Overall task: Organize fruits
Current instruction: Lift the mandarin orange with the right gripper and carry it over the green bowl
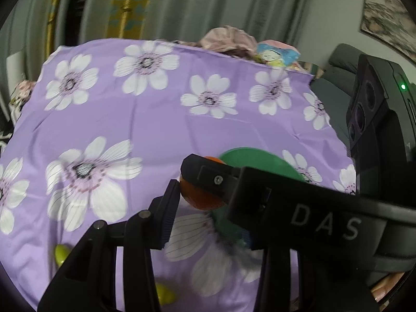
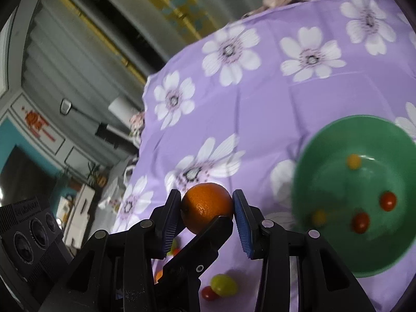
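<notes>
An orange (image 2: 206, 208) hangs above the purple flowered cloth (image 2: 260, 109), and both grippers are on it. My right gripper (image 2: 207, 204) is shut on it, a blue pad on each side. One finger (image 2: 208, 236) of my left gripper crosses under the orange. In the left wrist view my left gripper (image 1: 200, 195) presses its left pad on the orange (image 1: 200, 197); its other finger is hidden behind the right gripper's finger (image 1: 208, 176). A green bowl (image 2: 390, 247) to the right holds several small red and yellow fruits.
Small yellow-green fruit (image 2: 223, 284) and a red one (image 2: 209, 293) lie on the cloth below the grippers; two more yellow-green ones (image 1: 61, 254) show in the left wrist view. Crumpled clothes (image 1: 228, 39) sit at the cloth's far edge. Grey curtains hang behind.
</notes>
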A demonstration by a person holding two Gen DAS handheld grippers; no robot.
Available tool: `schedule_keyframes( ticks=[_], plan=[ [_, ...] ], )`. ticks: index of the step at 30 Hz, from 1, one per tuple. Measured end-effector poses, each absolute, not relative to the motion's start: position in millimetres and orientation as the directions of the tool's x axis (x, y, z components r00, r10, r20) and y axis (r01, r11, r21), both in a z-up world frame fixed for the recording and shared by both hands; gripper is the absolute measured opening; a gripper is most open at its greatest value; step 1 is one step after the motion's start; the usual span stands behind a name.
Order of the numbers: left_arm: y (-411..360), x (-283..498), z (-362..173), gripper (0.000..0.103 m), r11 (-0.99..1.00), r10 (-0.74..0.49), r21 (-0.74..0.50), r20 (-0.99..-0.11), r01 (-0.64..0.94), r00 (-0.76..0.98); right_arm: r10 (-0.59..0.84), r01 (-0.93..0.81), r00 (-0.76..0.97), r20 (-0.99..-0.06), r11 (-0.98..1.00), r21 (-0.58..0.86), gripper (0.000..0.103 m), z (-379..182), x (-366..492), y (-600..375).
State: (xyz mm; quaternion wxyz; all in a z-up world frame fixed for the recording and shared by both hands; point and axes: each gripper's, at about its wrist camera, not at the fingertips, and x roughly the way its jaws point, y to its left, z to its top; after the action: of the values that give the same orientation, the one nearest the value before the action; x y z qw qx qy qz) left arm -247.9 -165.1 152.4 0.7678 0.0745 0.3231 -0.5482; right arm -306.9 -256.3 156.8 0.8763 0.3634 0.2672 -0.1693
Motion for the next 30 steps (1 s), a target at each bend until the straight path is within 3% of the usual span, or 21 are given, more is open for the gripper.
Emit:
schedule_keyframes(
  ticks=[16, 30],
  plan=[
    [-237.8, -294.9, 134.8, 0.042, 0.205, -0.805, -0.286, -0.594, 0.936, -0.005, -0.261, 0.642, 0.747, -0.612, 0.525, 0.559, 0.043, 147.4, -379.7, -313.5],
    [-270.8, -302.3, 108.1, 0.042, 0.156, -0.76, -0.357, -0.639, 0.921, -0.119, -0.273, 0.732, 0.665, -0.695, 0.426, 0.532, 0.043, 121.5, -397.3, -342.6]
  ],
)
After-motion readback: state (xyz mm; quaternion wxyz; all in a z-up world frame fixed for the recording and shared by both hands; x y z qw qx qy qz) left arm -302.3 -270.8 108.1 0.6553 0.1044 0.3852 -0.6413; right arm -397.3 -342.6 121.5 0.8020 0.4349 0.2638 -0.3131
